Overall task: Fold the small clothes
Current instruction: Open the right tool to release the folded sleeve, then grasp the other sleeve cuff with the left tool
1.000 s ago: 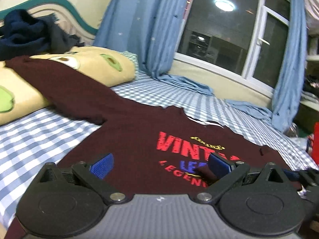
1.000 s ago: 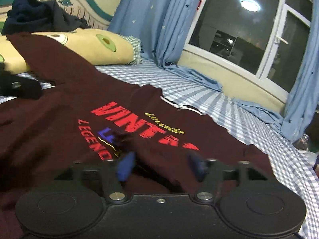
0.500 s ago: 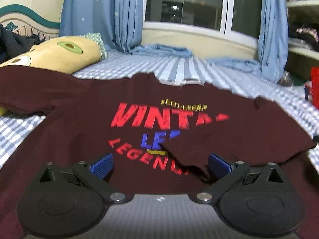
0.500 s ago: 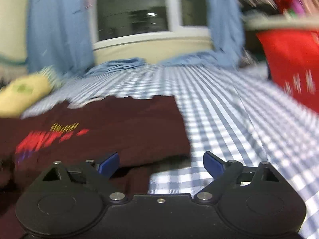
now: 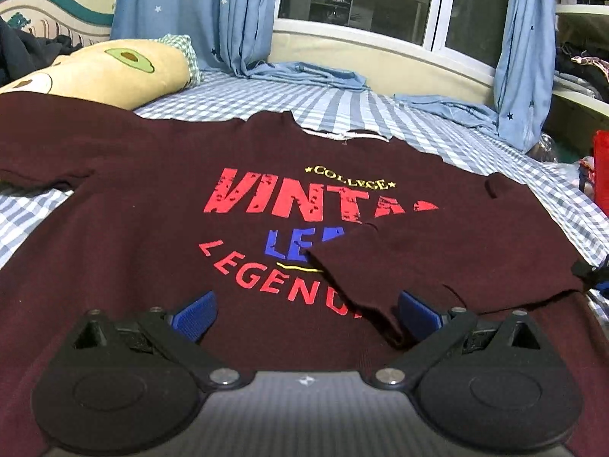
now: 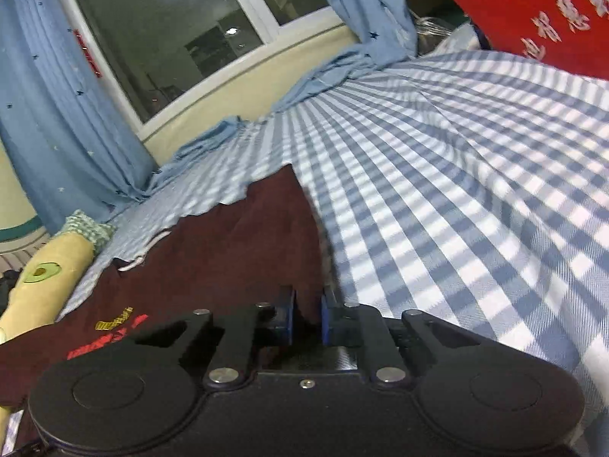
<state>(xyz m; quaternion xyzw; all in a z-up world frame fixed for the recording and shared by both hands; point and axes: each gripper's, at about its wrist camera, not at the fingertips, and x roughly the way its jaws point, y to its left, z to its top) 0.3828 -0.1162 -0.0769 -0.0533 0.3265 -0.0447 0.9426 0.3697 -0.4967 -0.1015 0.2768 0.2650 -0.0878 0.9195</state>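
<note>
A dark maroon shirt (image 5: 152, 205) with red, blue and yellow lettering lies flat on the checked bed. Its right sleeve (image 5: 437, 259) is folded in over the print. My left gripper (image 5: 304, 312) is open and empty, low over the shirt's lower front. My right gripper (image 6: 306, 316) is shut on the shirt's right edge (image 6: 308, 228), where maroon cloth sits between the blue pads. The shirt also shows in the right wrist view (image 6: 213, 259). The left sleeve (image 5: 45, 144) stretches toward the pillow.
A yellow avocado pillow (image 5: 114, 72) lies at the bed's far left, with dark clothes (image 5: 15, 53) behind it. Blue curtains (image 5: 182, 19) and a window sill run along the far side. A red bag (image 6: 533, 11) stands at the right of the bed sheet (image 6: 475, 198).
My right gripper let go of the folded sleeve, swung to the shirt's right edge and closed on it. My left gripper stayed open and turned to face the shirt squarely.
</note>
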